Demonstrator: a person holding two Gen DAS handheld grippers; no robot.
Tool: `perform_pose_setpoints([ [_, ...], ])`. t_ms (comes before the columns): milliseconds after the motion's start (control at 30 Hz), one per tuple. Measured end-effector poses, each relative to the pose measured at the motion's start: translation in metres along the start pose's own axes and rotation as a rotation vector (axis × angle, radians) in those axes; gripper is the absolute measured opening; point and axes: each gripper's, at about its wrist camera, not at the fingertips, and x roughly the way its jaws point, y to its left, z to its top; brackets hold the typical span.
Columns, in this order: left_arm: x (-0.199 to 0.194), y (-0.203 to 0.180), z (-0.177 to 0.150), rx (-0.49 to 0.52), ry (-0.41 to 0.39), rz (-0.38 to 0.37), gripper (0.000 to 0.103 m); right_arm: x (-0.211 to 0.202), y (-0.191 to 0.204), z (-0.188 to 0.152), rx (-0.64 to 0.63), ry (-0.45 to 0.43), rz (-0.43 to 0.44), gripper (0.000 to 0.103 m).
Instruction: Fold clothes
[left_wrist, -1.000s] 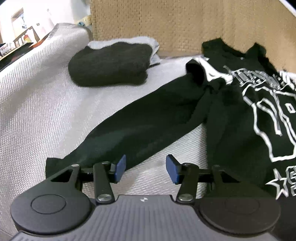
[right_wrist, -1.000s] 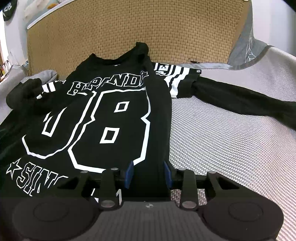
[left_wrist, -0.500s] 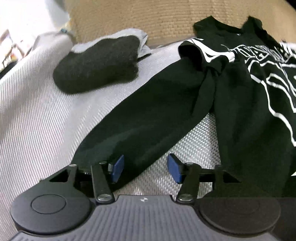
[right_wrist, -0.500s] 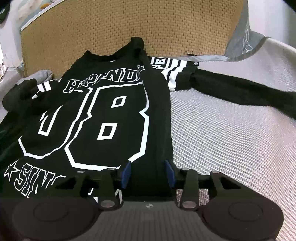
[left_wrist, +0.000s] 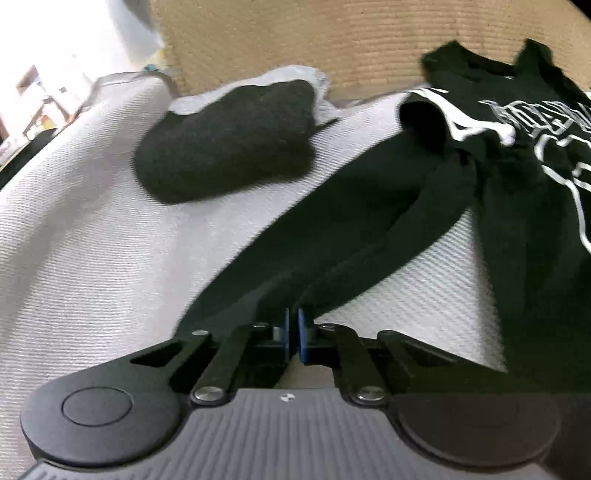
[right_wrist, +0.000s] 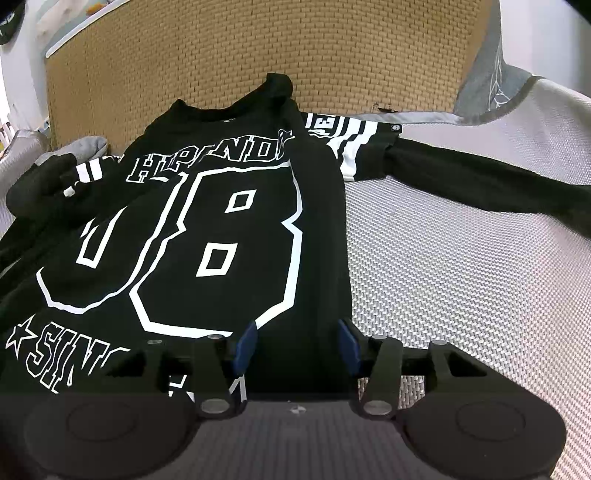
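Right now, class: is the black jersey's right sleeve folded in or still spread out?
Spread out. In the right wrist view the right sleeve lies stretched sideways on the white cover, clear of the jersey body.

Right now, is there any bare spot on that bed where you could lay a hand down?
Yes: bare grey cover lies between the jersey body and its right sleeve. More lies in front of the folded pile, beside the left sleeve. The middle is crowded.
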Motion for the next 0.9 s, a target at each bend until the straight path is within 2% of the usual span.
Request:
perform_pose_setpoints([
  [200,0.001,0.04,0.008,-0.084,0.004,0.074,0.005,0.0,0.002,-0.001,-0.007,0.0,-0.006,0.053],
  [300,0.003,0.057,0.011,-0.143,0.029,0.031,0.006,0.001,0.003,-0.001,-0.009,0.001,-0.006,0.054],
  [367,0.004,0.067,0.012,-0.189,0.039,-0.02,0.011,0.001,0.004,-0.001,-0.011,0.001,-0.008,0.054],
  [400,0.003,0.071,0.013,-0.216,0.038,-0.059,0.017,0.001,0.004,-0.001,-0.013,0.001,-0.008,0.055],
  [433,0.002,0.073,0.014,-0.235,0.032,-0.101,0.031,0.001,0.005,-0.001,-0.015,0.002,-0.008,0.056],
  [467,0.001,0.075,0.016,-0.247,0.028,-0.146,0.04,0.001,0.005,-0.001,-0.018,0.002,-0.008,0.056],
  [500,0.002,0.074,0.02,-0.246,0.022,-0.184,0.051,0.001,0.006,-0.001,-0.021,0.003,-0.008,0.057],
  [567,0.003,0.07,0.03,-0.22,0.009,-0.237,0.052,0.001,0.007,-0.001,-0.028,0.004,-0.006,0.06],
  [600,0.005,0.066,0.037,-0.194,0.003,-0.247,0.055,0.002,0.008,-0.001,-0.032,0.004,-0.007,0.062],
  [633,0.009,0.06,0.044,-0.16,0.005,-0.278,0.062,0.002,0.009,-0.001,-0.037,0.004,-0.008,0.063],
  [667,0.013,0.054,0.051,-0.124,0.009,-0.316,0.065,0.002,0.01,-0.001,-0.041,0.005,-0.008,0.064],
  [767,0.028,0.033,0.067,-0.026,0.023,-0.366,0.065,0.003,0.012,-0.001,-0.055,0.005,-0.011,0.064],
  [900,0.051,0.023,0.073,-0.009,0.068,-0.408,0.064,0.004,0.013,-0.002,-0.065,0.007,-0.012,0.065],
])
